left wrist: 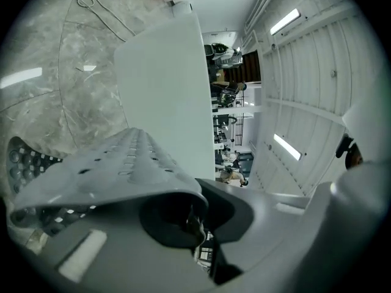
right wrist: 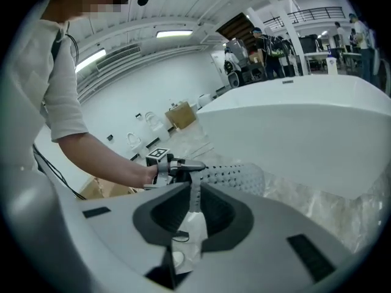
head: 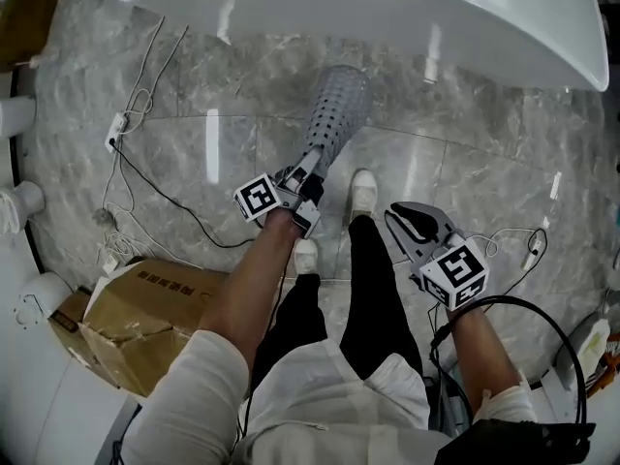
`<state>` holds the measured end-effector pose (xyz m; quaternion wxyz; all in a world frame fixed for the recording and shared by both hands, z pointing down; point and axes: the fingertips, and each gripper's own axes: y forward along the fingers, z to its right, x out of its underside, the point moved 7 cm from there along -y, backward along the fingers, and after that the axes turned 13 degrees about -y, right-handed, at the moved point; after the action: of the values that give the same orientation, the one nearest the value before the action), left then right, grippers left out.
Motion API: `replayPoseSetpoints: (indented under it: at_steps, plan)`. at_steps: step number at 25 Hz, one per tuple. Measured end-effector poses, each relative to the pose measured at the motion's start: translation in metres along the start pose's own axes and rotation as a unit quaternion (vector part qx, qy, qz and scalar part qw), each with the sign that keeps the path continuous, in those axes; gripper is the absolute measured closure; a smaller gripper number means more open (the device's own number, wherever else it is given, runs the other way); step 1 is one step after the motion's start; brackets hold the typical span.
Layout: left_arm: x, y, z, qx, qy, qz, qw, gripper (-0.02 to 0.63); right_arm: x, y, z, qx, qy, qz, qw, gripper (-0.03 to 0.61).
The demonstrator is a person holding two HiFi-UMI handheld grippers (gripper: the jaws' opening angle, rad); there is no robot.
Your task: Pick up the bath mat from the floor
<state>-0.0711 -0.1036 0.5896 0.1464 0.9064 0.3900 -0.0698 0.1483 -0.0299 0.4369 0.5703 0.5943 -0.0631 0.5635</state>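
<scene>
Before the white tub (head: 387, 13), on the grey marble floor (head: 484, 153), a person stands in white shoes (head: 363, 190) and holds one gripper in each hand.

The left gripper (head: 308, 172) has its jaws pinching one edge of the mat (head: 339, 109). In the left gripper view the grey mat (left wrist: 122, 163), full of small holes, lies over the jaws and runs away from them toward the tub (left wrist: 165, 84). The mat is raised at this held edge and reaches from the gripper toward the tub's side, curled into a narrow, rounded shape. In the head view its far end is close under the tub's rim. Whether that end touches the floor, I cannot tell.

The right gripper (head: 397, 219) is further from the tub than the left one, apart from the mat, just beside the person's right leg. Its jaws are pressed together and nothing is between them. In the right gripper view the left gripper (right wrist: 183, 166) is seen past these closed jaws, with the mat (right wrist: 241, 176) stretching from it along the tub's wall (right wrist: 305, 127).

Well apart from the tub, at the person's left side, a brown cardboard box (head: 145, 308) lies on the floor. Thin cables (head: 136, 163) run over the floor between the box and the tub's left end.
</scene>
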Motion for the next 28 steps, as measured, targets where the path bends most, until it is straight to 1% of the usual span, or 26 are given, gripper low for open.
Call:
replayPoseSetpoints:
  at_steps: [2, 8, 11, 15, 18, 23, 28]
  plan:
    - [0.011, -0.014, 0.028, 0.012, -0.004, -0.006, 0.9999, 0.598, -0.014, -0.013, -0.011, 0.01, -0.002, 0.01, 1.0, 0.526]
    - [0.038, -0.051, 0.119, 0.046, 0.026, -0.022, 0.9984, 0.598, -0.059, -0.051, -0.044, 0.04, -0.004, 0.039, 0.998, 0.528]
    - [0.046, -0.065, 0.17, 0.07, 0.048, -0.03, 0.9959, 0.598, -0.084, -0.07, -0.058, 0.054, -0.007, 0.063, 0.996, 0.53]
    - [0.065, -0.094, 0.235, 0.105, 0.06, -0.031, 0.9921, 0.598, -0.11, -0.099, -0.085, 0.067, -0.008, 0.088, 0.994, 0.532]
    - [0.076, -0.124, 0.278, 0.121, 0.074, -0.03, 0.9895, 0.598, -0.126, -0.118, -0.113, 0.071, -0.011, 0.1, 0.992, 0.532]
    - [0.092, -0.17, 0.333, 0.141, 0.089, -0.022, 0.9858, 0.598, -0.148, -0.139, -0.149, 0.076, -0.028, 0.111, 0.99, 0.535]
    - [0.109, -0.218, 0.366, 0.151, 0.104, -0.016, 0.9829, 0.598, -0.166, -0.155, -0.182, 0.085, -0.047, 0.125, 0.987, 0.538]
